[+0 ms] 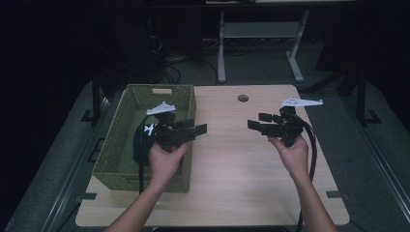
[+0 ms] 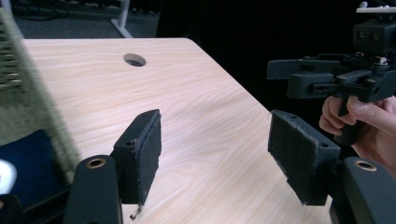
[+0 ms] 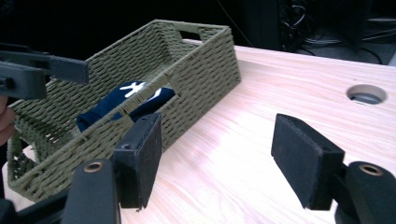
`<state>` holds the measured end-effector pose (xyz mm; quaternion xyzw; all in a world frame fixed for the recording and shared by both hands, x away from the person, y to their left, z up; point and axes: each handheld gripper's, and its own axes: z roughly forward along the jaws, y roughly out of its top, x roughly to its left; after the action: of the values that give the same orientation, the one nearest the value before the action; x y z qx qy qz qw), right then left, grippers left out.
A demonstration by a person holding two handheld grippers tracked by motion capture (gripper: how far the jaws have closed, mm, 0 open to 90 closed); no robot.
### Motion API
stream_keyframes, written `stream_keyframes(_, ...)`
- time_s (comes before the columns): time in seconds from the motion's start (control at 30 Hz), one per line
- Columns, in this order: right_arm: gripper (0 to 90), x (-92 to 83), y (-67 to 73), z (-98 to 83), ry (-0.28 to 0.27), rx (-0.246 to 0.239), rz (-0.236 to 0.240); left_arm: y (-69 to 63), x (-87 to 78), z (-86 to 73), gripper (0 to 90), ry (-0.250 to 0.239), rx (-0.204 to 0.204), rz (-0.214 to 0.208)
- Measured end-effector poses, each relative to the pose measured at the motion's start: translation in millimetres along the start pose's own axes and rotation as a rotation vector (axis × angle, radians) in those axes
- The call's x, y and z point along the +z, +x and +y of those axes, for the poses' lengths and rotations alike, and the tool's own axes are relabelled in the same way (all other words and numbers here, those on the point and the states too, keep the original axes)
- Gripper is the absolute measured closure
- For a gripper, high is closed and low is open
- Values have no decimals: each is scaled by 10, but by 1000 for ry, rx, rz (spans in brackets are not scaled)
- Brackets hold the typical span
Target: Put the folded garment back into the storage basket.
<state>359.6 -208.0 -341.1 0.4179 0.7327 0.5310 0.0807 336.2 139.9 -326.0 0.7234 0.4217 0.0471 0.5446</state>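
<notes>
An olive woven basket point(image 1: 126, 180) stands on the left part of the light wooden table point(image 1: 232, 169). A navy cloth item with white markings point(image 1: 141, 145) lies inside it, also seen in the right gripper view point(image 3: 126, 100) and at the edge of the left gripper view point(image 2: 28, 163). My left gripper point(image 1: 196, 126) hovers over the basket's right wall, pointing right, open and empty point(image 2: 217, 156). My right gripper point(image 1: 256, 121) is held above the table's right half, pointing left toward it, open and empty point(image 3: 217, 161). Bare table lies between the two.
A round cable hole point(image 1: 243, 98) sits near the table's far edge. Beyond the table stand a white desk frame point(image 1: 261, 43) and cables on a dark floor. The basket point(image 3: 196, 70) has a handle slot in its far wall.
</notes>
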Motion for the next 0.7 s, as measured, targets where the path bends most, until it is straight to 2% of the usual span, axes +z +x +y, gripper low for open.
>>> stream_keyframes(0.7, 323, -453, -356, -292, -8, 36, -97, -460, 561, -219, 301, 34, 30, -100)
